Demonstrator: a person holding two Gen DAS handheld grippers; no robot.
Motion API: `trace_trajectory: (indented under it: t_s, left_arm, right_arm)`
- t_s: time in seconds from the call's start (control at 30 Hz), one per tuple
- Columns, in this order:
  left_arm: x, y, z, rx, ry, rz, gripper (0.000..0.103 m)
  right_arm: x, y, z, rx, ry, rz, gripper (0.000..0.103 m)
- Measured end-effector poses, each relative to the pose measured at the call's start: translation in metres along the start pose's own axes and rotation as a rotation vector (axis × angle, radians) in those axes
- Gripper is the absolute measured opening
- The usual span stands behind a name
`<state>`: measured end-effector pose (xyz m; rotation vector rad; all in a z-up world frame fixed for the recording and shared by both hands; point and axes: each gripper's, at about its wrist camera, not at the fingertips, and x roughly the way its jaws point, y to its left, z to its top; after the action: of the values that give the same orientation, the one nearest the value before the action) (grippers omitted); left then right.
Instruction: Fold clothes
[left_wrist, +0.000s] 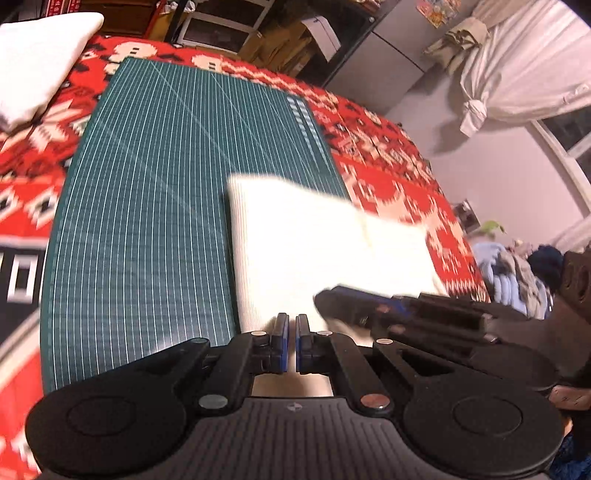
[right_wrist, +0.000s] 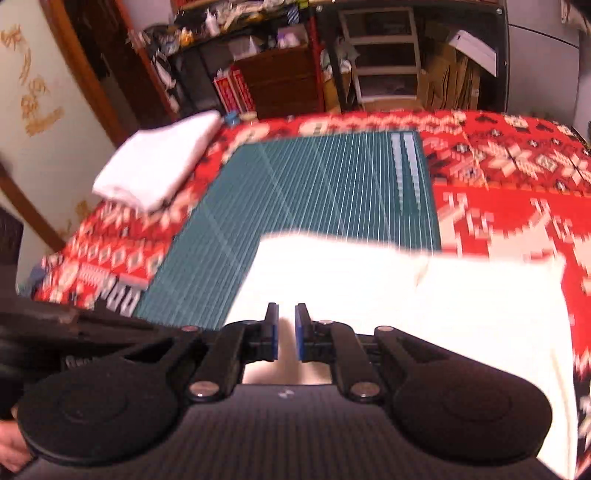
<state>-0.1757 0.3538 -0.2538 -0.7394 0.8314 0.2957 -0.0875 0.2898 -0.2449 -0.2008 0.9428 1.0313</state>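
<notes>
A white ribbed cloth (left_wrist: 325, 251), already folded into a thick rectangle, lies on the near right part of a dark green cutting mat with white grid lines (left_wrist: 155, 206). The far left corner of the cloth rests on the mat, and its right part reaches over the mat's right edge onto the red blanket with a white and black knitted pattern (left_wrist: 388, 162) that covers the surface. A fold line runs across the top of the cloth.

The left gripper (left_wrist: 291, 332) is at the near edge of the cloth, and its blue-padded fingers (left_wrist: 282, 339) are pressed almost together. The pictures are blurred and the cloth is overexposed, so it cannot be told if fabric is pinched between them. The right gripper (right_wrist: 286, 325) is also at the near edge of the cloth, to the right of the left one. Its jaws stand a little apart with a narrow gap, and white cloth shows in this gap; whether the pads really press on it cannot be told.

A second white folded cloth (right_wrist: 162, 158) lies on the blanket, beyond the far left corner of the mat, well apart from both grippers.
</notes>
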Motion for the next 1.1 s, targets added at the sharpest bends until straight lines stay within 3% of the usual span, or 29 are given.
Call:
trace_trajectory:
  t_s: [0.2, 0.43, 0.63, 0.77, 0.97, 1.1]
  left_arm:
    - [-0.012, -0.013, -0.04, 0.058, 0.018, 0.032, 0.002]
    - [-0.024, -0.017, -0.056, 0.06, 0.014, 0.027, 0.002]
    - [-0.025, -0.029, -0.035, 0.073, -0.045, 0.009, 0.003]
    - [-0.004, -0.034, -0.032, 0.103, -0.011, 0.053, 0.003]
    - [-0.008, -0.036, -0.04, 0.147, 0.01, 0.081, 0.006]
    - [-0.019, -0.039, -0.037, 0.137, -0.012, 0.028, 0.005]
  right_arm:
    - [-0.031, 0.014, -0.057, 0.003, 0.02, -0.026, 0.009]
    - [-0.053, 0.019, -0.093, -0.001, 0.04, -0.055, 0.009]
    - [-0.064, 0.027, -0.086, -0.003, -0.01, -0.041, 0.013]
    - [-0.049, 0.028, -0.076, -0.027, -0.02, -0.07, 0.013]
    - [-0.049, 0.017, -0.09, -0.045, 0.009, -0.078, 0.01]
    - [-0.065, 0.004, -0.091, 0.004, -0.003, -0.071, 0.013]
